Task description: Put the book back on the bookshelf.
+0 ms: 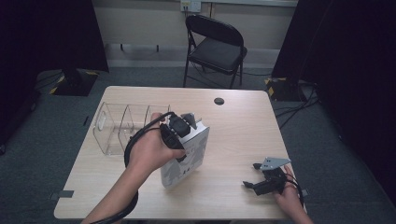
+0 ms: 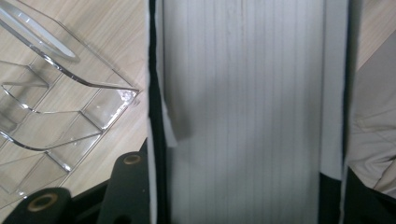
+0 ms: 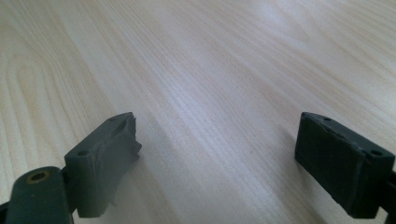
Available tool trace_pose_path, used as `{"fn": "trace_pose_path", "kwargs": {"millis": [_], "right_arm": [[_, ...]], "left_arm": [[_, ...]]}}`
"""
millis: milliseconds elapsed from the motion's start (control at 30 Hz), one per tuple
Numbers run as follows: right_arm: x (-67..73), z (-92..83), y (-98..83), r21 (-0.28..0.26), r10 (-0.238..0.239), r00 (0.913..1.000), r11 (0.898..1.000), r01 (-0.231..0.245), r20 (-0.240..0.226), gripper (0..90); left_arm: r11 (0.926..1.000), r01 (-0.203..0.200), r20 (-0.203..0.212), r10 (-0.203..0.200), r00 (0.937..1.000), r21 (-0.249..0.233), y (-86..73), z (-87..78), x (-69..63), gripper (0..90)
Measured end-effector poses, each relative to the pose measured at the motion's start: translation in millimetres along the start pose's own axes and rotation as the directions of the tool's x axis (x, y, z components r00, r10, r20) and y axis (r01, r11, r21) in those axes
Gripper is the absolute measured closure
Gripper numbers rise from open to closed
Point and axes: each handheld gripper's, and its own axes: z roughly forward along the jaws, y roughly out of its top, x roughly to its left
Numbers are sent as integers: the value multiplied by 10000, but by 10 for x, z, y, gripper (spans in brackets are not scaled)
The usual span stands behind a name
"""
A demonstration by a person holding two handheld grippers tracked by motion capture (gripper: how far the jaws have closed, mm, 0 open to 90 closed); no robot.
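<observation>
A: One book [image 1: 186, 161], gripped by the left gripper [image 1: 180, 135] — jaws clamped across its thickness, page edges facing the camera that rides on it. It stands tilted on the table [image 1: 233, 135], just beside the clear acrylic organizer [image 1: 119, 128].

B: And the right gripper [image 1: 261, 179]?

A: Resting near the table's edge, jaws spread wide, nothing between them.

B: So the book goes into a slot, I'd guess. How?

A: Lift it clear of the divider tops, keep the spine upright, line it up with one compartment — then lower slowly so it doesn't knock the thin walls.
</observation>
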Motion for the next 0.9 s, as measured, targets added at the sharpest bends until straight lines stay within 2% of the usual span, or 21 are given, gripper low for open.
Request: {"fn": "trace_pose_path", "kwargs": {"millis": [33, 200, 400, 600, 900], "right_arm": [[-1, 0, 0, -8, -8, 10000, 10000, 8, 3, 121], [0, 0, 0, -2, 5, 10000, 10000, -5, 3, 121], [0, 0, 0, -11, -2, 10000, 10000, 2, 6, 121], [0, 0, 0, -7, 4, 10000, 10000, -4, 5, 121], [0, 0, 0, -5, 2, 10000, 10000, -2, 8, 121]], "left_arm": [[10000, -92, -5, 92, 10000, 10, -14, -4, 7, 530], [10000, 86, 20, -86, 10000, -34, -78, -3, 27, 530], [9997, 70, 43, -71, 10000, 220, -137, 5, 47, 530], [9998, 205, 51, -205, 9998, 89, -211, -12, 83, 530], [9995, 284, 23, -284, 9996, 141, -291, -5, 110, 530]]}}
